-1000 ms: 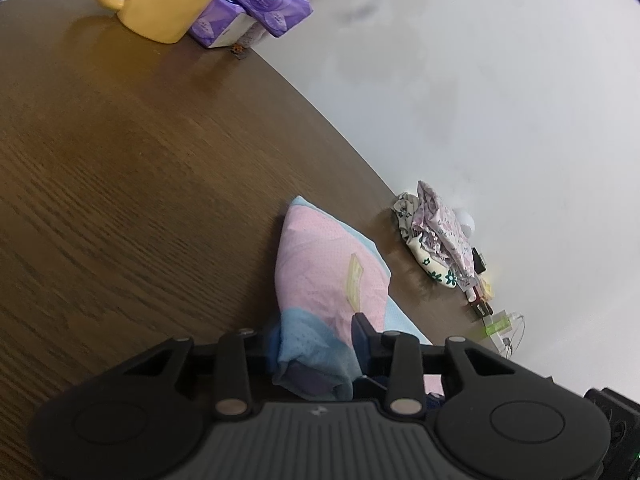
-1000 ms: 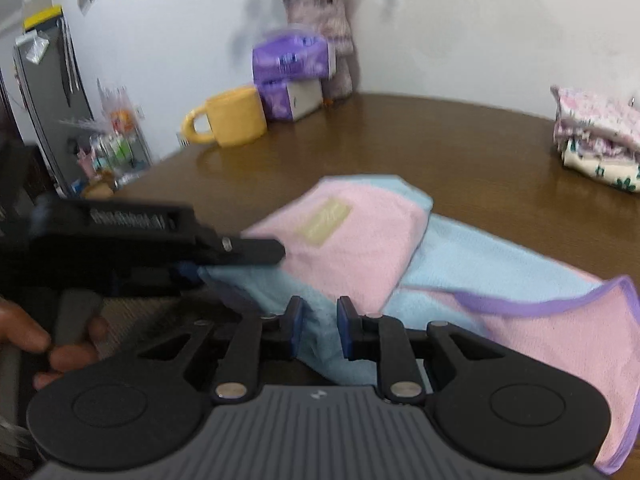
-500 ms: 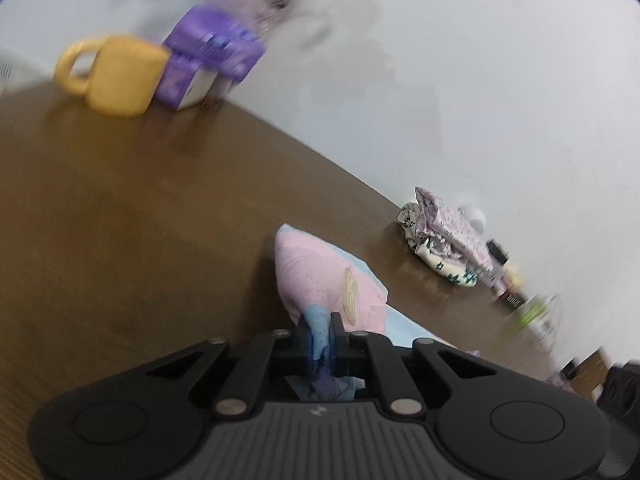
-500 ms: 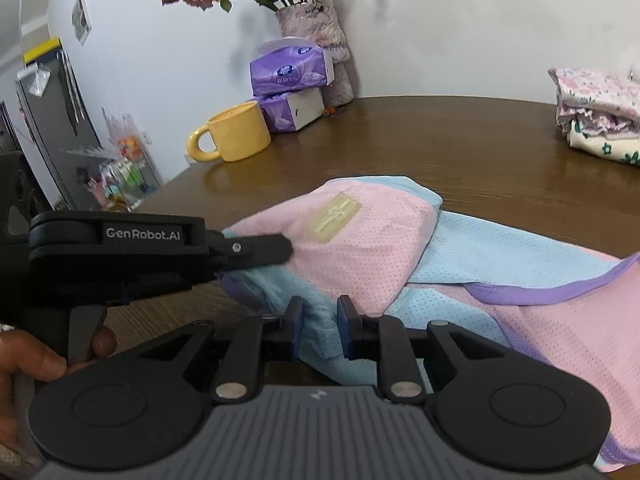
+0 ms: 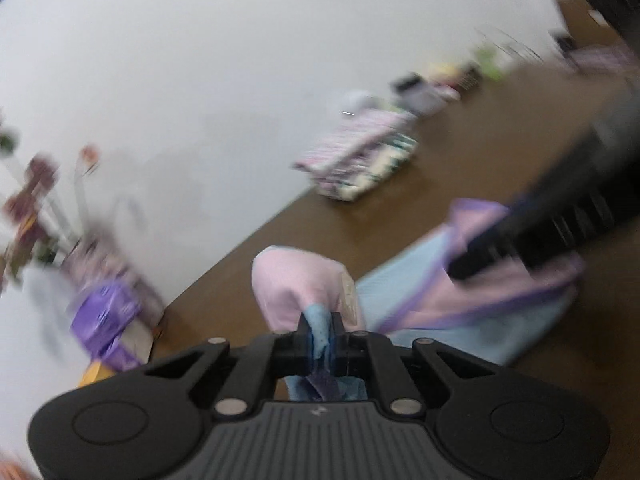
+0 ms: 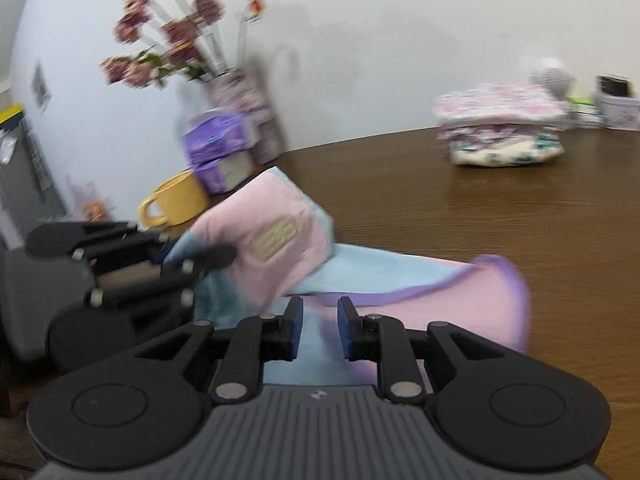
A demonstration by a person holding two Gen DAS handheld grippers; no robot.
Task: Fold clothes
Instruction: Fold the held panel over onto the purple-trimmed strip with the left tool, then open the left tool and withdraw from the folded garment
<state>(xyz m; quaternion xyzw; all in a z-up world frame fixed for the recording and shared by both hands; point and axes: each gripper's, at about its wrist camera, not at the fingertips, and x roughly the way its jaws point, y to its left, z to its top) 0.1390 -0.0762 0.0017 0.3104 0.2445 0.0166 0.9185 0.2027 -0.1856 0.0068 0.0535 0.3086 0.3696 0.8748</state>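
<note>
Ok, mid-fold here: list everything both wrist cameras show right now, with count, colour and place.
garment: one, pink and light blue with purple trim, spread on the table, one end lifted
table: one, dark brown wood
folded clothes: one stack, floral pink and cream, far right by the wall
mug: one, yellow, far left behind the garment
tissue packs: two, purple, stacked beside the mug
vase: one, pinkish, holding dried purple flowers, by the wall
small items: blurred, far right by the wall
left tongs: black, shut on the garment's blue corner
right tongs: black, around a garment fold; grip unclear
</note>
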